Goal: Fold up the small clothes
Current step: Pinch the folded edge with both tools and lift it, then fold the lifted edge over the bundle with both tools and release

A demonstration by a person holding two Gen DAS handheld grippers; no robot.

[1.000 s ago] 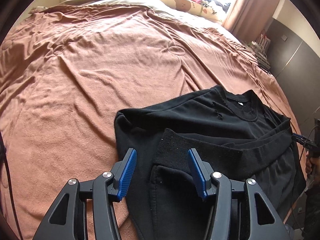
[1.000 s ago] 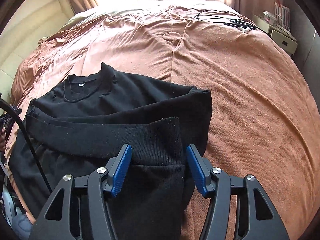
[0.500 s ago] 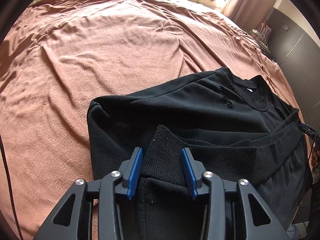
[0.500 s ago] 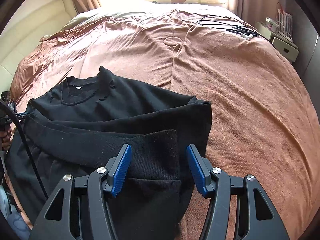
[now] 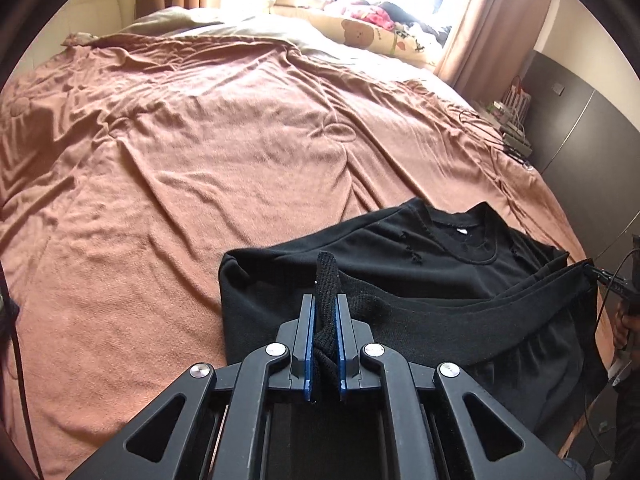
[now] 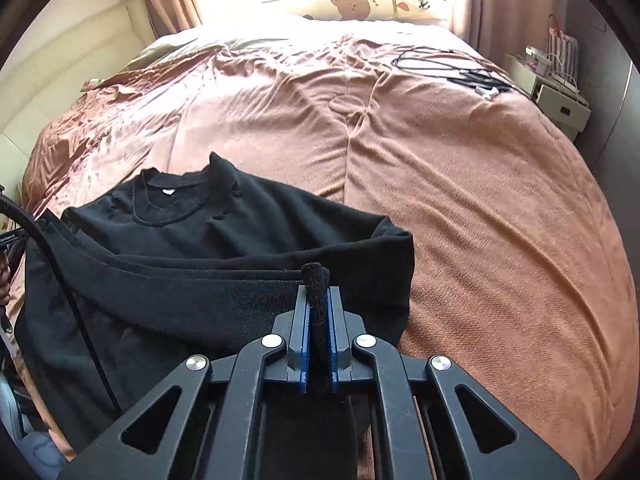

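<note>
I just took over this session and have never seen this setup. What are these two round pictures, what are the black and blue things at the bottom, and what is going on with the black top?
No robot arm here: a person carries a hand-held gripper in each hand, each with a fisheye camera looking along its jaws. One picture comes from the left gripper, the other from the right gripper. The black frames with blue pads at the bottom are those jaws.

On the brown blanket covering the bed lies a black long-sleeved sweatshirt, its neckline away from the cameras. The left jaws are closing with the ribbed hem pinched between the pads; the right jaws are shut on the same hem at its other end. Farther back lie a bear-print pillow and black cables.
</note>
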